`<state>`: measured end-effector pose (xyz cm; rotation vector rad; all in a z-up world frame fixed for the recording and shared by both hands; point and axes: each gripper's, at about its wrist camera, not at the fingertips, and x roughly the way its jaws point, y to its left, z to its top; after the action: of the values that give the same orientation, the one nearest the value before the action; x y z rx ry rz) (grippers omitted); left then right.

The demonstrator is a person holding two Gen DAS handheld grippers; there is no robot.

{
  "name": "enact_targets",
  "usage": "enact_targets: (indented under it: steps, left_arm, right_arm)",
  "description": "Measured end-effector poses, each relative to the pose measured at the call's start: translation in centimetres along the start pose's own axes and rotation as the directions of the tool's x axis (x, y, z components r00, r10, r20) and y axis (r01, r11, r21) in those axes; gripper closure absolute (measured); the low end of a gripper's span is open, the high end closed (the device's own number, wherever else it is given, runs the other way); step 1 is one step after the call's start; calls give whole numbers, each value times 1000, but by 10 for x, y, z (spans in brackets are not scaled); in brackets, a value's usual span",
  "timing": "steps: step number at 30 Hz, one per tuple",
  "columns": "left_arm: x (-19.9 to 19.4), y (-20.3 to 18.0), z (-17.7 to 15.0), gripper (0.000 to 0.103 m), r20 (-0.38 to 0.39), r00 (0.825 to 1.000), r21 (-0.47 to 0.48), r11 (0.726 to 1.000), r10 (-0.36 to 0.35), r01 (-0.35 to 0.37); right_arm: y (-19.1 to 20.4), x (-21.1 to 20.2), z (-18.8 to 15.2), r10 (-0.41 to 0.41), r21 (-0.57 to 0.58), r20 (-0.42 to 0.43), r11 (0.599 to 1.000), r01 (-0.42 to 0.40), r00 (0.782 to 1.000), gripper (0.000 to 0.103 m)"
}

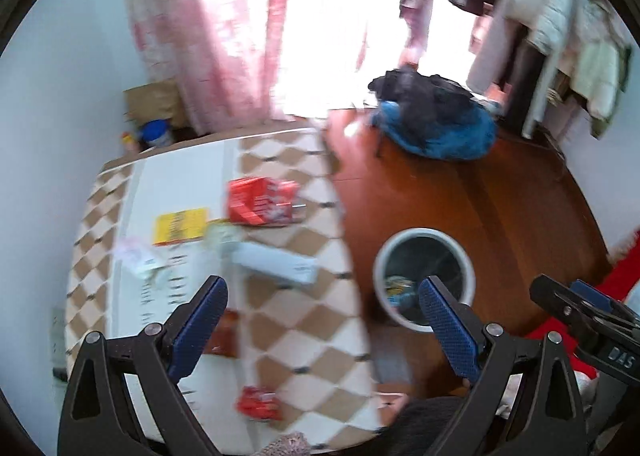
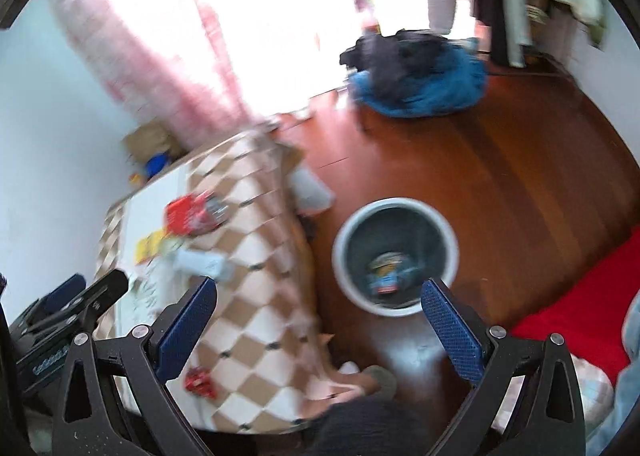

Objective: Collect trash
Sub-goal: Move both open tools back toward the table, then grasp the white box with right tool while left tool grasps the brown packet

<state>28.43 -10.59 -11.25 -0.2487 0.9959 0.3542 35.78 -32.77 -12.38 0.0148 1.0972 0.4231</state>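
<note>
Both grippers hang over the edge of the table, and both are spread wide with nothing between their blue pads. The left gripper (image 1: 323, 298) is held above the checkered tablecloth (image 1: 304, 336), its left finger (image 1: 198, 326) over the white strip of the table and its right finger (image 1: 450, 330) out past the table edge, in line with the rim of the bin. It touches nothing. The right gripper (image 2: 318, 298) is just as far open and just as empty; its left finger (image 2: 186, 330) sits over the cloth and its right finger (image 2: 452, 334) over the wooden floor (image 2: 500, 184) beside the bin. Each gripper shows at the edge of the other's view, so they are held near one another, side by side.

The trash is still spread on the table: a red packet (image 1: 262, 202) towards the far side, a yellow card (image 1: 181, 225) beside it, a pale flat box (image 1: 278, 262) nearer, some crumpled pale paper (image 1: 138, 256) at the left, and a small red wrapper (image 1: 259, 402) close to the near edge. The round white-rimmed bin (image 2: 394, 254) stands on the floor just beside the table, with some colourful wrappers (image 2: 386, 274) lying at its bottom. A blue and dark heap of cloth (image 1: 436, 120) lies on the floor farther off, by the bright window.
</note>
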Motion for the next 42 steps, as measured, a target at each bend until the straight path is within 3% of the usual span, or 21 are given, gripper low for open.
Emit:
enact_targets:
  steps: [5, 9, 13, 19, 21, 22, 23, 24, 26, 27, 29, 32, 36, 38, 42]
  left_arm:
    - [30, 93, -24, 5, -76, 989, -108, 985, 126, -134]
    - [70, 168, -56, 5, -179, 956, -184, 947, 232, -264]
    - [100, 216, -82, 5, -255, 929, -219, 920, 269, -326]
    - [143, 239, -101, 5, -316, 895, -139, 917, 316, -373]
    - [155, 238, -104, 5, -321, 889, -88, 924, 328, -372]
    - [157, 235, -103, 5, -316, 889, -68, 926, 332, -371]
    - [156, 232, -102, 5, -299, 895, -50, 931, 332, -362]
    - [152, 225, -100, 5, -263, 912, -22, 943, 315, -332]
    - [146, 210, -96, 5, -215, 933, 44, 957, 288, -286]
    - [143, 199, -94, 5, -190, 948, 107, 965, 256, -239]
    - [141, 180, -92, 5, -165, 960, 216, 958, 225, -188]
    - [139, 149, -93, 5, -160, 974, 421, 904, 159, -78]
    - [148, 116, -101, 5, -223, 969, 625, 778, 103, 61]
    - [153, 106, -103, 5, -245, 964, 670, 737, 101, 93]
    - [154, 91, -104, 6, -299, 952, 693, 701, 68, 168]
  right_arm:
    - [86, 68, -10, -1, -203, -139, 979, -28, 990, 0]
    - [139, 137, -19, -54, -334, -254, 942, -35, 966, 0]
    - [176, 197, -22, -139, -459, -289, 889, -9, 947, 0]
    - [213, 260, -16, -255, -614, -272, 789, 37, 928, 0]
    - [218, 271, -14, -253, -622, -288, 783, 21, 923, 1]
    - [220, 277, -14, -252, -621, -301, 784, 12, 920, 10]
    - [217, 280, -14, -245, -615, -316, 789, -1, 917, 18]
    - [215, 283, -15, -237, -603, -339, 797, -17, 910, 35]
    - [207, 282, -18, -196, -563, -371, 825, -52, 908, 49]
    - [201, 277, -19, -197, -553, -373, 832, -46, 907, 54]
    - [181, 267, -22, -192, -500, -405, 865, -40, 894, 57]
    - [148, 247, -34, -171, -404, -438, 915, -24, 883, 60]
    - [113, 222, -57, -119, -295, -455, 955, -24, 883, 60]
    - [103, 215, -69, -90, -254, -461, 967, -34, 883, 60]
    - [91, 210, -81, -55, -209, -477, 977, -53, 877, 60]
